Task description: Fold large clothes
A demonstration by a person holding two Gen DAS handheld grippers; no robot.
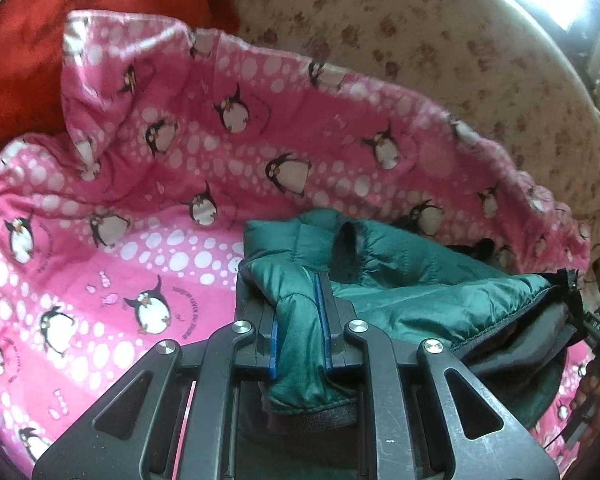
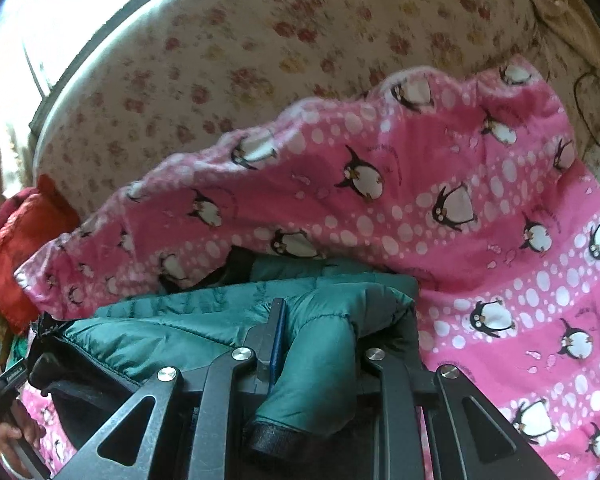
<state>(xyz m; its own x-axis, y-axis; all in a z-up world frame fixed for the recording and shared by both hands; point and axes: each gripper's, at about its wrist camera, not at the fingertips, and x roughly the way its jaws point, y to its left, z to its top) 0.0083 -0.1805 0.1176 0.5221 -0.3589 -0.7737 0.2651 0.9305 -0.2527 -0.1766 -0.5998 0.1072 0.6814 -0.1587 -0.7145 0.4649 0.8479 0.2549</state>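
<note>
Both claws are clamped right now: the left gripper [image 1: 300, 320] has its blue-padded jaws pinched on a bunched roll of the dark green quilted puffer jacket [image 1: 400, 280], and over on the other side the right gripper [image 2: 316, 344] is squeezing what looks like a sleeve, its dark ribbed knit cuff [image 2: 276, 436] poking back toward the camera. The jacket [image 2: 172, 320] hangs and drapes between the two grips, low over the pink fleece blanket printed with penguins and white dots [image 1: 140, 168], which is spread across a cream mattress sheet with small red flowers [image 1: 420, 40]; a rumpled red-orange cloth [image 1: 60, 20] sits at the blanket's far edge. The shell is shiny, smooth nylon stitched into puffy channels, with a dark grey lining showing under the hem [image 1: 512, 348] and a black zipper edge at the far right of the left view. I'd judge this thing light and airy but springy: the padding compresses in the jaws and will want to puff back, and that slick shell could slide out of a shallow pinch. Best holds look like the firmer parts, namely cuffs, hem band, zipper edge and seam lines, where the fabric is doubled and less slippery. The fleece beneath is soft and grippy, so it should keep a laid-down fold from skating, though it may drag along with it.
</note>
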